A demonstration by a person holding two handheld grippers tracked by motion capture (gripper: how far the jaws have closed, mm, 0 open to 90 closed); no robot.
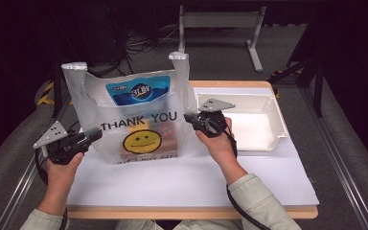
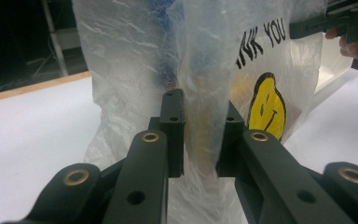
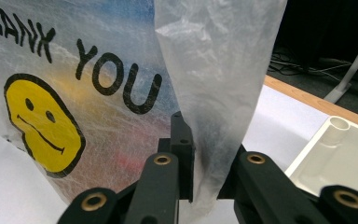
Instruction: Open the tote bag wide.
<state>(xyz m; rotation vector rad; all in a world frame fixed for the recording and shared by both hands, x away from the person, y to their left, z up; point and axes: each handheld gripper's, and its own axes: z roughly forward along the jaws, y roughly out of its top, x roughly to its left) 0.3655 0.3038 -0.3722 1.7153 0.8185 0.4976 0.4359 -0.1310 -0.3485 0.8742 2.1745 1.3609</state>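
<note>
One plastic bag (image 1: 134,120), one white tray (image 1: 249,122), two grippers, left (image 1: 93,135) and right (image 1: 190,118)

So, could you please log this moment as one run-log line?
left gripper: pinching plastic bag side | right gripper: pinching opposite side | bag: upright on table | white tray: beside

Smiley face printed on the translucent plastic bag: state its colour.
Yellow with black outline, on the smiley face; clearest in the right gripper view.
</note>
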